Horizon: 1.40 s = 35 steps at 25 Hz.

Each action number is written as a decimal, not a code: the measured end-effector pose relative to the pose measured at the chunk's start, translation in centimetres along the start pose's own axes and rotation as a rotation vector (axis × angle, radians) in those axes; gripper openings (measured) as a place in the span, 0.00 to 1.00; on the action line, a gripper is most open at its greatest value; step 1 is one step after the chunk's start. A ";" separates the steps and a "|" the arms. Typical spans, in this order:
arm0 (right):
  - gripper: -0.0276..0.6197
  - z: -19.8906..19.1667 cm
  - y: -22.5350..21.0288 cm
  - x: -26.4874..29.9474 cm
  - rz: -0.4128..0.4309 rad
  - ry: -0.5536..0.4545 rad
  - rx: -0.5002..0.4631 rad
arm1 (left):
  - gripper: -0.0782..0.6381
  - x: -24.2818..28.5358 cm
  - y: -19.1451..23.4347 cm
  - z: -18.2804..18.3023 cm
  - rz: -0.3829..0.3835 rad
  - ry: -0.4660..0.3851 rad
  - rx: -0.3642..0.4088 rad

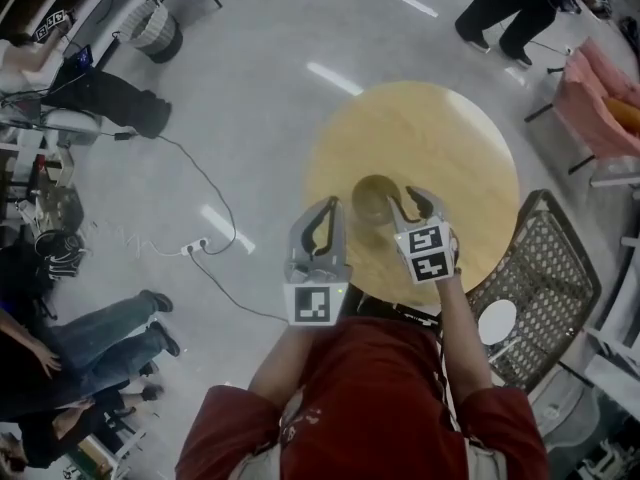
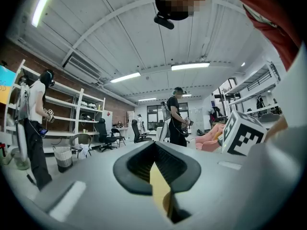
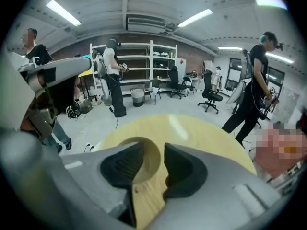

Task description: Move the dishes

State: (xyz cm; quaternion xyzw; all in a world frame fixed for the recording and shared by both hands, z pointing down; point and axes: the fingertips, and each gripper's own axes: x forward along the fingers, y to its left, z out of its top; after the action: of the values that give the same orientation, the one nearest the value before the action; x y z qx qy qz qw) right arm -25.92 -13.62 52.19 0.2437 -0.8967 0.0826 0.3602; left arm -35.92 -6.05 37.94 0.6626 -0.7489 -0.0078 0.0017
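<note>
A tan bowl [image 1: 373, 198] stands on the round wooden table [image 1: 440, 133], near its front edge. My right gripper [image 1: 412, 201] is at the bowl's right side, open. In the right gripper view the bowl [image 3: 149, 163] shows in the narrow gap of my right gripper [image 3: 153, 158], with its right rim between the jaws; I cannot tell whether they touch it. My left gripper [image 1: 326, 211] hovers just left of the bowl, shut and empty. Seen in its own view, the left gripper [image 2: 154, 146] has its tips together, with a strip of table [image 2: 158, 186] showing behind.
A wire chair [image 1: 548, 258] stands right of the table with a white plate [image 1: 497, 321] on its seat. A cable and power strip [image 1: 195, 247] lie on the floor to the left. People stand and sit around the room. A pink seat [image 1: 598, 93] is at the far right.
</note>
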 end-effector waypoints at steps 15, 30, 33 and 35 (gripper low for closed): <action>0.25 -4.5 -0.9 6.7 0.058 0.251 0.053 | 0.12 2.4 2.0 -3.6 -0.002 0.096 -0.048; 0.08 -6.4 -0.3 7.6 0.076 0.240 0.131 | 0.12 3.2 1.4 -5.0 -0.029 0.105 -0.051; 0.07 -6.2 -0.7 7.4 0.061 0.210 0.159 | 0.12 3.0 1.3 -4.8 -0.038 0.103 -0.047; 0.06 -6.2 -0.8 7.1 0.051 0.203 0.173 | 0.12 2.9 0.9 -4.8 -0.074 0.115 0.019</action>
State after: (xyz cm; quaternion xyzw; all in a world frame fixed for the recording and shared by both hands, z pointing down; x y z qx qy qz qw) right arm -26.16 -15.03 61.56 0.2415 -0.8511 0.1928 0.4244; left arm -37.13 -8.84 42.70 0.6893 -0.7225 0.0374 0.0383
